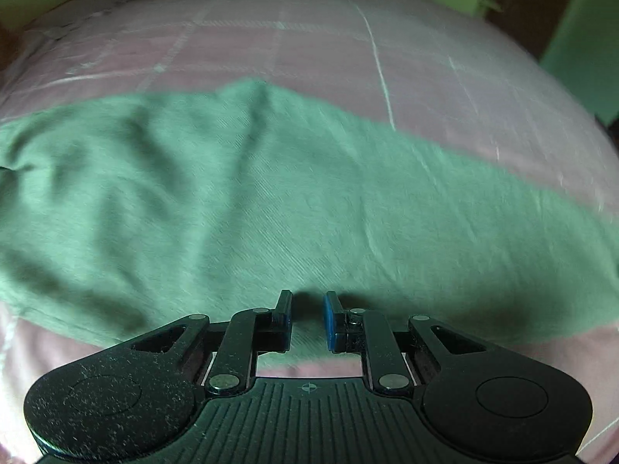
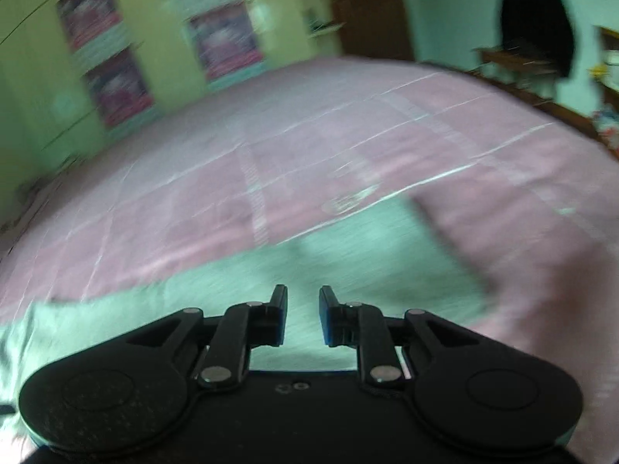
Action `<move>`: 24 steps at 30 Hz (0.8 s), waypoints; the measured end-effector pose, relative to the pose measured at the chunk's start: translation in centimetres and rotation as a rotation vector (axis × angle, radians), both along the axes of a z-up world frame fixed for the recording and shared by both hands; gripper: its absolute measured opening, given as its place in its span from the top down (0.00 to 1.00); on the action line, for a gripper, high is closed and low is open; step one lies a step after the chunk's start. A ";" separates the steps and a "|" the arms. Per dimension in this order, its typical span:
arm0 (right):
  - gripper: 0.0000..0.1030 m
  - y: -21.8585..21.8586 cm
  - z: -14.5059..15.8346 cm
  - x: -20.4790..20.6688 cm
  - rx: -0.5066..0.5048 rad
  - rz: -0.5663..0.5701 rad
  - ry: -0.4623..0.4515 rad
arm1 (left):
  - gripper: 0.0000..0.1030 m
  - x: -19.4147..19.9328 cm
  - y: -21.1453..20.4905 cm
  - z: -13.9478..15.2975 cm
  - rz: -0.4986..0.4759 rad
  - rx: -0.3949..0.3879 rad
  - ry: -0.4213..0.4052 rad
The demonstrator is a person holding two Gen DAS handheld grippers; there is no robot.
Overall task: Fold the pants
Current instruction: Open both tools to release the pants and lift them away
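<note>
Green pants lie spread across a pink bedspread, running from the left edge to the right edge of the left wrist view with wrinkles near the middle. My left gripper hovers over their near edge, its jaws a small gap apart with nothing between them. In the blurred right wrist view one end of the pants lies flat on the bed. Above that end my right gripper stands open by a small gap, empty.
The pink bedspread stretches far beyond the pants. Yellow-green cupboard doors with dark patterned panels stand behind the bed. A dark wooden bed edge and a dark arched opening are at the right.
</note>
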State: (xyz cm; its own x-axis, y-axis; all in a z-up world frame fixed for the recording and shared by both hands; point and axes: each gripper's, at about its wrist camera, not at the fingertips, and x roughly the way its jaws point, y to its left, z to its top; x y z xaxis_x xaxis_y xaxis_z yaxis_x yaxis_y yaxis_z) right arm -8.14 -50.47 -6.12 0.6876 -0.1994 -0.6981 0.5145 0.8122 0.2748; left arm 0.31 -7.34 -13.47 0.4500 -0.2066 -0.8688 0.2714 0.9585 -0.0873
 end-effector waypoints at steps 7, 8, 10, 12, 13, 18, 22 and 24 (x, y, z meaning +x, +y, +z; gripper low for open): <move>1.00 -0.9 -4.4 -0.6 -0.015 0.053 0.144 | 0.84 -1.7 0.8 -0.5 -0.032 0.011 -0.017; 1.00 -1.5 -4.3 -1.0 0.024 0.034 0.132 | 0.84 -1.6 0.8 -0.3 -0.027 0.009 -0.014; 0.96 -1.3 -3.4 -0.9 0.027 0.027 0.136 | 0.84 -1.2 0.1 0.7 -0.031 0.004 -0.027; 0.79 -0.3 -2.2 -0.3 0.021 0.053 0.104 | 0.84 -0.9 -1.5 1.5 -0.055 -0.019 -0.049; 0.79 0.3 -1.8 0.1 0.013 0.072 0.089 | 0.84 -0.5 -2.5 1.8 -0.070 -0.030 -0.049; 0.81 3.9 -1.7 3.9 -0.046 0.178 0.103 | 0.84 0.2 -7.9 0.7 -0.145 -0.016 -0.026; 0.81 5.1 -3.3 3.9 -0.072 0.240 0.217 | 0.83 -2.2 -7.6 -0.8 -0.164 0.016 -0.046; 0.84 4.8 -3.8 2.2 -0.059 0.258 0.203 | 0.83 -3.1 -7.1 -0.6 -0.183 0.017 -0.065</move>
State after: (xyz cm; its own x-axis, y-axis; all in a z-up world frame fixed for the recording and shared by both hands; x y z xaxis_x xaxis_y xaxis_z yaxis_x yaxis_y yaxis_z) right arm -5.96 -45.67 -9.96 0.5690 -0.0811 -0.8184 0.3296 0.9342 0.1366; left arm -2.80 -14.40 -14.06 0.4616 -0.2758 -0.8431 0.4455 0.8939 -0.0485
